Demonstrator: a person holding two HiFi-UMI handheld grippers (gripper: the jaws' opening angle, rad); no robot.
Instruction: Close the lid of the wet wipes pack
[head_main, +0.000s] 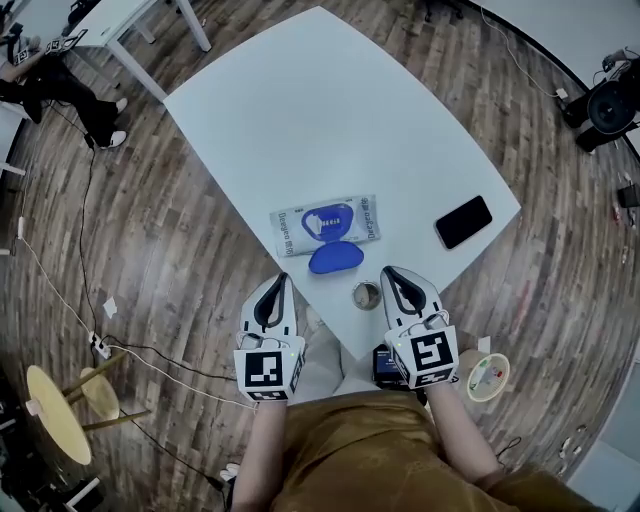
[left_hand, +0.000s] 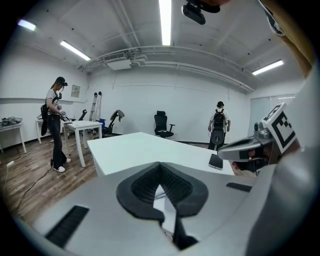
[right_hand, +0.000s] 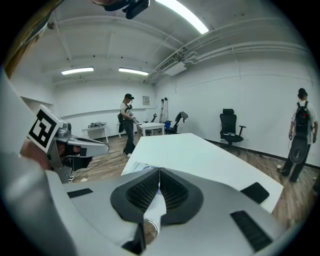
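While the left tool (head_main: 283, 278) and right tool (head_main: 389, 271) are held with jaws together, empty, at the near edge of the counter (head_main: 330, 110), the pack (head_main: 290, 228) lies mid-counter, blue lid (head_main: 335, 259) flopped open toward them. Lid best tipped over from its free edge, then pressed flat until seated.

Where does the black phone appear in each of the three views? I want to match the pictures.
Head view: the phone lies right of centre, near the right corner of the white table.
Left gripper view: right of centre, by the table's right edge.
Right gripper view: lower right, near the table's corner.
Shared landmark: that corner of the white table.
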